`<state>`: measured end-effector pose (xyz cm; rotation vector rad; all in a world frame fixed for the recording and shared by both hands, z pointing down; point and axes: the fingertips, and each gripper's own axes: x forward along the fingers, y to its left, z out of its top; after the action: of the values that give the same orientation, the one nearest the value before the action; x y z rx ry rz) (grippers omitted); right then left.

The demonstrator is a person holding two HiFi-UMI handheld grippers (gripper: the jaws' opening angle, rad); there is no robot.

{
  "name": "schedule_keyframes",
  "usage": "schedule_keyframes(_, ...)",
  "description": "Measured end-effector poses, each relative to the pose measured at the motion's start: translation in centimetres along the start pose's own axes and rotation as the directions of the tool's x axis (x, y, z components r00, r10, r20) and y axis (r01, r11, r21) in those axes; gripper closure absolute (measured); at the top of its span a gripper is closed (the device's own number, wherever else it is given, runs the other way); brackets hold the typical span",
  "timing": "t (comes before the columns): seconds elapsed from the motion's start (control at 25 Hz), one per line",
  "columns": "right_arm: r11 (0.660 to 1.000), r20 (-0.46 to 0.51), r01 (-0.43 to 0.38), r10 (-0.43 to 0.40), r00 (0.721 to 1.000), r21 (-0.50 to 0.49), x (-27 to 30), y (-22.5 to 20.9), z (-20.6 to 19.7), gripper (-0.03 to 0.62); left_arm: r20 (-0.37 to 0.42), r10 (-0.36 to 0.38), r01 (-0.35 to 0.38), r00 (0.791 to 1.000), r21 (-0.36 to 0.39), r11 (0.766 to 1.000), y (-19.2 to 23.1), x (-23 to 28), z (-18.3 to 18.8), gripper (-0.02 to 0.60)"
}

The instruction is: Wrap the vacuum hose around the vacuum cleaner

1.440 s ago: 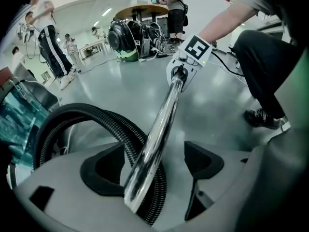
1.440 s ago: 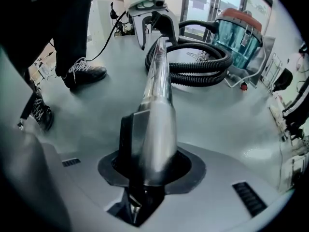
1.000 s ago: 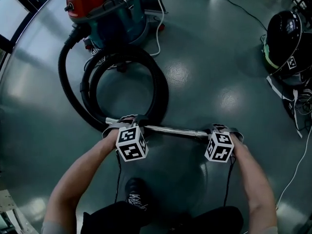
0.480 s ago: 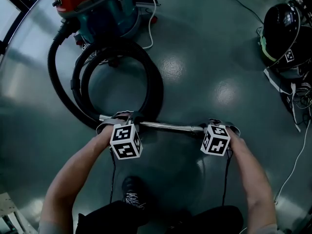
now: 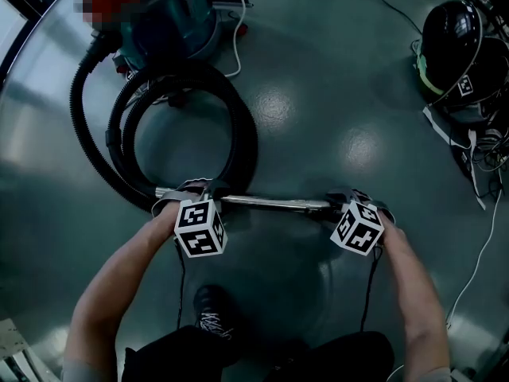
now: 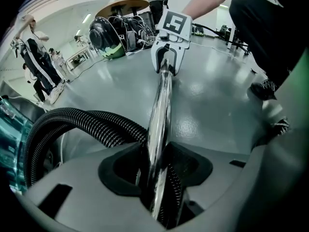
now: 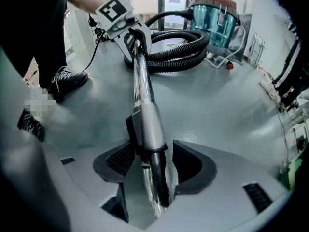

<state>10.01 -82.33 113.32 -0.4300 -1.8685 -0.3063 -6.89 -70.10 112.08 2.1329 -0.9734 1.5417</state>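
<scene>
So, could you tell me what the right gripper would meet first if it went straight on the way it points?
The metal wand: it already lies between the jaws of the right gripper, which have just been opening and seem not to press on it. Beyond it, probably the floor, as the gripper points steeply down.

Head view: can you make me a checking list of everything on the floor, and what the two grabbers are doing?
Surface: shiny grey floor.
Job's things: vacuum cleaner at top left; black hose coiled on the floor beside it, not wrapped yet; metal tube across the front.
Clutter: black helmet at upper right.
Grippers: left gripper jaws, just closing, clamp the metal tube by the hose end; right gripper jaws have just opened, with the tube's end loose between them.
Cables: white cable by the vacuum cleaner; wires below the helmet.
Surroundings: round table, people standing.
</scene>
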Motion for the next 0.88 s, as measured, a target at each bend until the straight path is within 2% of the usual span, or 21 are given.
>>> schedule_keyframes(0.16,0.997,0.065,0.034,-0.039,0.997,0.063,-2.3,-0.4,-0.3,0.364,-0.031,-0.011,0.011,0.999,-0.01,1.0,0.0,0.1,-0.1,0.39)
schedule_keyframes(0.32,0.974,0.151,0.061,-0.096,0.984,0.22,-5.0,-1.1,-1.0,0.364,-0.066,-0.021,0.02,0.998,-0.022,1.0,-0.4,0.3,0.0,0.39)
schedule_keyframes(0.4,0.955,0.162,0.074,-0.124,0.979,0.287,-5.8,-1.3,-1.5,0.365,-0.08,-0.028,0.025,0.996,-0.036,0.999,-0.6,0.3,0.1,0.388)
schedule_keyframes(0.6,0.913,0.189,0.016,-0.102,0.977,0.408,-6.8,-0.2,-1.3,0.367,-0.109,-0.031,0.024,0.994,-0.065,0.998,-1.3,0.3,0.0,0.388)
schedule_keyframes(0.76,0.919,0.216,0.033,-0.127,0.968,0.393,-7.0,1.4,-0.6,0.569,-0.121,-0.026,0.019,0.992,-0.058,0.998,-2.3,0.0,-0.2,0.383)
schedule_keyframes(0.88,0.92,0.254,-0.068,-0.035,0.966,0.386,-6.3,4.3,0.2,0.591,-0.103,-0.034,0.025,0.994,-0.083,0.996,-3.0,-0.6,0.2,0.382)
